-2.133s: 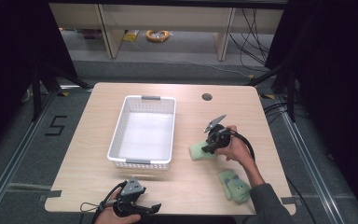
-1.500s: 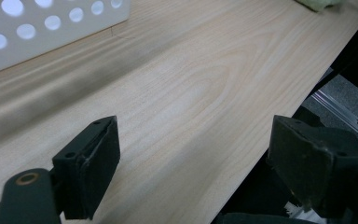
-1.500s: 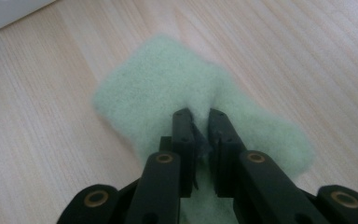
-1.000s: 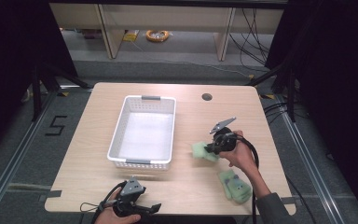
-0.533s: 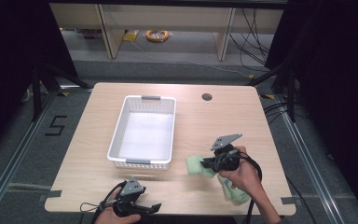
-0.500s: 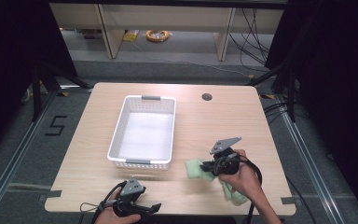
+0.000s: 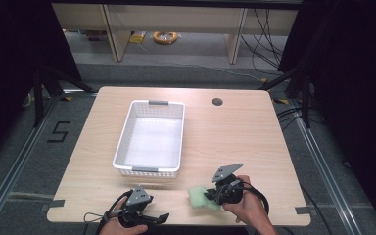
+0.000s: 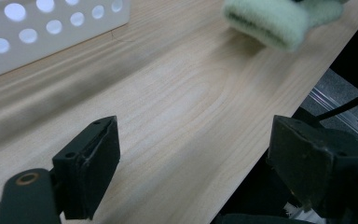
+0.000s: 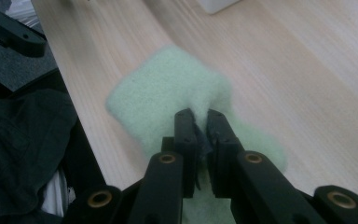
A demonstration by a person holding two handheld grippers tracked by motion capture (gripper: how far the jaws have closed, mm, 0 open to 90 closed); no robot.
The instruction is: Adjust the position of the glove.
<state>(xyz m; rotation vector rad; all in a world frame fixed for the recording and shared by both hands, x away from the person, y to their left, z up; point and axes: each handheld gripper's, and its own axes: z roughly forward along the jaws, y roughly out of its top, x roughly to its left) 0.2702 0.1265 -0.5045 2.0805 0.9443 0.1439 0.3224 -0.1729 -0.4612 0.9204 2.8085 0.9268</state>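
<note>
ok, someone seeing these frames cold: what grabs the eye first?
Probably the fuzzy pale green cloth, pinched between the shut jaws of the right gripper near the table's front edge. Next is the white perforated basket, sitting empty left of the table's centre. The left gripper rests at the front edge with its jaws wide open and nothing between them.

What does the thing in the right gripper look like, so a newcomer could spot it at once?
On the light wooden table, look at the near edge, right of the white perforated basket. There the right gripper is shut on a pale green fuzzy sock. It is the one soft, coloured item on the table, unlike the hard white basket and the black grippers.
</note>
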